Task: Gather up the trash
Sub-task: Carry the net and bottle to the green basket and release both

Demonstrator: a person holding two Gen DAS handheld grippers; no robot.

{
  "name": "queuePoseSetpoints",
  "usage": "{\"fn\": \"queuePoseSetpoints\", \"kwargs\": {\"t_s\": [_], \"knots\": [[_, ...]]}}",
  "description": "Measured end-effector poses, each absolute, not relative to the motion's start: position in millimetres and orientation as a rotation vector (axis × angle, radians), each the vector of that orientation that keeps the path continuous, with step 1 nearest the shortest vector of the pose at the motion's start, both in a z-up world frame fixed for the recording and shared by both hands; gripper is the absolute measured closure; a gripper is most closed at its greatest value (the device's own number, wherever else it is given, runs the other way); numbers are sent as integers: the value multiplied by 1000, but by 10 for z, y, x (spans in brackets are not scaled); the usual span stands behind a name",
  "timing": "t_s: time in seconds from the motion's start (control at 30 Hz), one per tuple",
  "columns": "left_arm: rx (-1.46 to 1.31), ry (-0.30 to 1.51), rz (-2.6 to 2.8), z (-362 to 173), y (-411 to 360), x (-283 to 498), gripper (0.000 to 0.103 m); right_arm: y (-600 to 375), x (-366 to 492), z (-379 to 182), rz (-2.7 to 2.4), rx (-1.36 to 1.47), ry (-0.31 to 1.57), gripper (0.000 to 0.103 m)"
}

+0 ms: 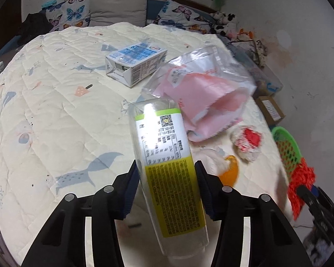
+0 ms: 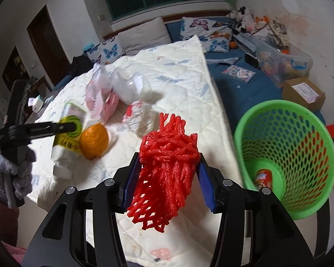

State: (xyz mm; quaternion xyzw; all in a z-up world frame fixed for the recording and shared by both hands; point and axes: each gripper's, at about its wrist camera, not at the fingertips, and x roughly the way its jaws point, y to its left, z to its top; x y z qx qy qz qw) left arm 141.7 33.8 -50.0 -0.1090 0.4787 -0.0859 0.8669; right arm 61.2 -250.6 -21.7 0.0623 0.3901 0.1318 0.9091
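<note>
Green mesh basket (image 2: 285, 155) on floor beside bed: one red printed can (image 2: 263, 176) at the bottom, nothing else visible. Right claw (image 2: 167, 173) clamped on red foam fruit net (image 2: 167, 155), bunched, held above quilt (image 2: 178, 71) edge, near basket. Left claw (image 1: 165, 187) clamped on clear plastic bottle (image 1: 164, 155) w/ yellow-green label, white cap. On quilt: orange (image 2: 93, 142), milk carton (image 1: 135, 65), pink bag (image 1: 202, 102), crumpled wrapper (image 2: 140, 118).
</note>
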Motion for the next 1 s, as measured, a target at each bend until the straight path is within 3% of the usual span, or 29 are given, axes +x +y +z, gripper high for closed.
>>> {"fn": "queuePoseSetpoints", "kwargs": {"t_s": [0.33, 0.67, 0.93, 1.0], "knots": [[-235, 949, -321, -130, 167, 1158, 58, -3377, 646, -184, 51, 166, 784, 52], [-209, 939, -474, 121, -412, 1242, 60, -4188, 782, -567, -147, 190, 843, 50], [-161, 921, -589, 341, -1054, 1403, 60, -4488, 880, -782, -183, 224, 860, 32], [-146, 918, -620, 382, -1252, 1451, 60, -4521, 877, -792, -183, 233, 854, 32]]}}
